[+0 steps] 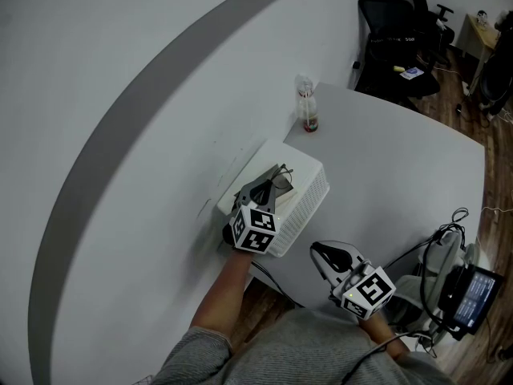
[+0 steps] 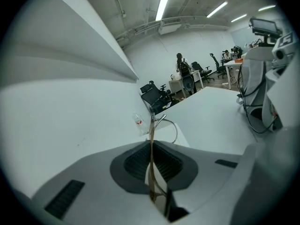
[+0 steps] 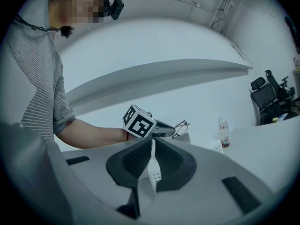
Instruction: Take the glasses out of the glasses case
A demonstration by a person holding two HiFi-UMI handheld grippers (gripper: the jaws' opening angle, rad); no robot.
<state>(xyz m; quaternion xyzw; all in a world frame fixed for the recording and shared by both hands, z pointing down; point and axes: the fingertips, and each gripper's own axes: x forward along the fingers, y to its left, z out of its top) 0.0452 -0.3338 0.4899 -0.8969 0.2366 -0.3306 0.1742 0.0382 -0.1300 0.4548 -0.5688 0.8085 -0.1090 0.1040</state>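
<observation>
Right gripper (image 3: 152, 144): jaws together, nothing gripped. Beyond them at 12 o'clock, the left gripper (image 3: 169, 131) clamps the glasses (image 3: 183, 125). A bottle (image 3: 224, 134) stands at 3 o'clock.

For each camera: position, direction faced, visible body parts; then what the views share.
Head view: on the head, steeply down at the table; left forearm, left gripper, right gripper.
Left gripper view: on that gripper, facing far chairs; its jaws grip the glasses.
Right gripper view: on that gripper, facing the person's torso, left gripper.
All share the glasses.
</observation>
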